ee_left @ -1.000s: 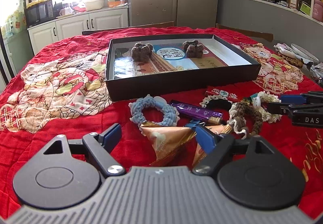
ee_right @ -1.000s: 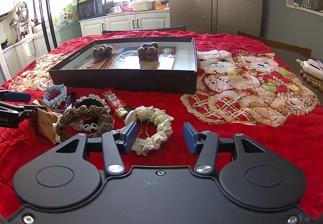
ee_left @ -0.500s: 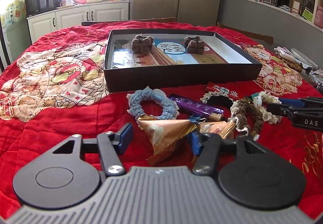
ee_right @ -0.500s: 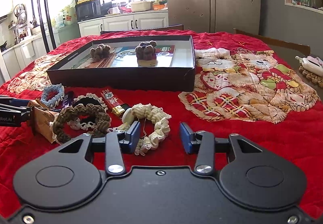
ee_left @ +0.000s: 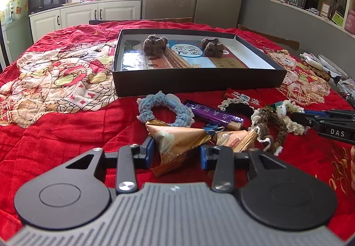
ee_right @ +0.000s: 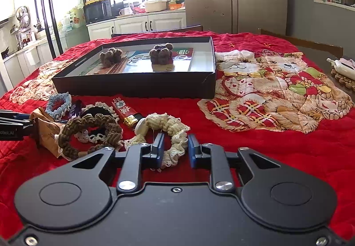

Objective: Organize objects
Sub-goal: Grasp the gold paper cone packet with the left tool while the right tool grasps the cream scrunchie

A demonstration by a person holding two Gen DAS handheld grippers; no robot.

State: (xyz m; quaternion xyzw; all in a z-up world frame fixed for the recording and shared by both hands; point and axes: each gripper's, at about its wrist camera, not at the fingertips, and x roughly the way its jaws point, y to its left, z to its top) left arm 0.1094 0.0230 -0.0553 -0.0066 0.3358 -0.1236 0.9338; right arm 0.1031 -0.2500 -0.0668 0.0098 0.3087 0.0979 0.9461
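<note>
Now your left gripper (ee_left: 176, 153), jaws parted, straddles the light, crinkly gold snack packet (ee_left: 177, 138); your right gripper (ee_right: 175, 153), likewise unclenched, straddles the soft cream scrunchie (ee_right: 168, 128) at twelve o'clock—pinch mid-band.

Left gripper (ee_left: 176, 153): blue fingers (ee_left: 148, 150) apart, flanking a gold triangular snack packet (ee_left: 177, 138); contact cannot be told. Second gold packet (ee_left: 235, 137) just beside it. Beyond: blue scrunchie (ee_left: 165, 110), purple lighter (ee_left: 214, 114), brown scrunchie (ee_left: 271, 123), cream scrunchie (ee_left: 294, 119), red lighter (ee_left: 241, 97). Black box (ee_left: 197, 82) holds two brown knitted pieces (ee_left: 155, 44). Red blanket (ee_left: 66, 117) beneath. Right gripper (ee_left: 326, 120) enters from the right edge.
</note>
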